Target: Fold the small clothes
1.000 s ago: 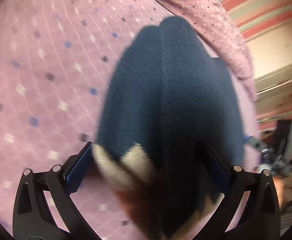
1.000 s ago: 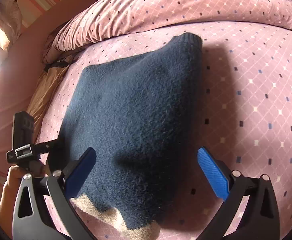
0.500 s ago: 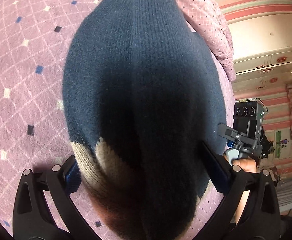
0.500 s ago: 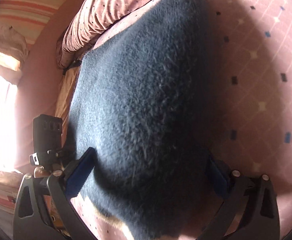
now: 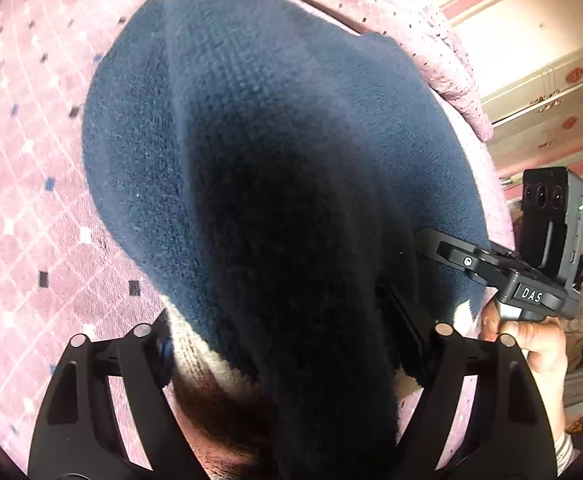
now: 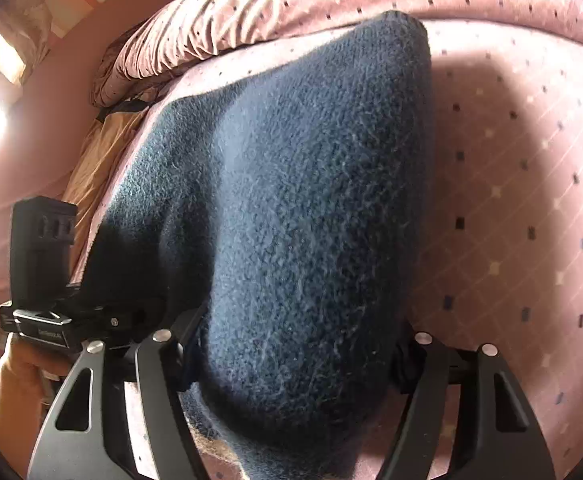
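Note:
A small navy knit sweater (image 5: 259, 168) with a cream and brown band at its hem hangs over the pink bed cover (image 5: 31, 200). My left gripper (image 5: 291, 344) has its jaws around the hem end; the cloth bulges between them and hides the pads. The same sweater (image 6: 299, 220) fills the right wrist view. My right gripper (image 6: 295, 356) has its jaws around the other corner of the hem, pads also hidden. Each gripper shows in the other's view: the right one (image 5: 531, 264), the left one (image 6: 47, 280).
A rolled pink quilt (image 6: 291, 12) lies across the far side of the bed. A tan cloth (image 6: 99, 156) lies at the bed's left edge by a pink wall. A cream cabinet (image 5: 547, 92) and striped wall stand beyond the bed on the right.
Both grippers have moved in over the sweater's hem and their jaws have narrowed around it. The two grippers have come closer together, and the sweater now hangs bunched between them.

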The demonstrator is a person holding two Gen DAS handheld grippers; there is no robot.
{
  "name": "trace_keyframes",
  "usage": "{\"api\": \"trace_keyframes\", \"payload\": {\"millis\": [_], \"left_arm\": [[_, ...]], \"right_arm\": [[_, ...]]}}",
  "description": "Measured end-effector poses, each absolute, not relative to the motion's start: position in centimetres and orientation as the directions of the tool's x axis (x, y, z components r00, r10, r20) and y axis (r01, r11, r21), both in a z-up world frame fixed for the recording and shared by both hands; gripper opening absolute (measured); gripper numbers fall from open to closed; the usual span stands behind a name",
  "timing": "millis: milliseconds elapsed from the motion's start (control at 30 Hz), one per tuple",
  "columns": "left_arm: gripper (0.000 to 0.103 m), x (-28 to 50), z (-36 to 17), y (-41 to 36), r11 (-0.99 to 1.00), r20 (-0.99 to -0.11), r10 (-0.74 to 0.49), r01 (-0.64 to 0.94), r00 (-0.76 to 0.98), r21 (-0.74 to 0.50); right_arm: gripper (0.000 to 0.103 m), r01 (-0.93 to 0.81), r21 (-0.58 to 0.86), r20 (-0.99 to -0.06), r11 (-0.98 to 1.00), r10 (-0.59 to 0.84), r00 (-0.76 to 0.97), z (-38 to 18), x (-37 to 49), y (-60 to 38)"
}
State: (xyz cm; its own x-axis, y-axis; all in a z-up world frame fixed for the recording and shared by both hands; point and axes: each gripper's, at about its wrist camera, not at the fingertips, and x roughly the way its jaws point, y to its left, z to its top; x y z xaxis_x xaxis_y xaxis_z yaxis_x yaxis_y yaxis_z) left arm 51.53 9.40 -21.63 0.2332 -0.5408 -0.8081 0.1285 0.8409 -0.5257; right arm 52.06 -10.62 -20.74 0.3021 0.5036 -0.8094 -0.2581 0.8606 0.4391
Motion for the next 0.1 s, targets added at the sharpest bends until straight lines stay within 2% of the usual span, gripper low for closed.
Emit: {"api": "trace_keyframes", "payload": {"millis": [100], "left_arm": [[0.076, 51.4, -20.3, 7.3, 0.863, -0.828, -0.504, 0.158, 0.246, -0.479]], "right_arm": [[0.068, -0.256, 0.427, -0.808, 0.867, 0.493, 0.322, -19.7, 51.9, -11.5]]}}
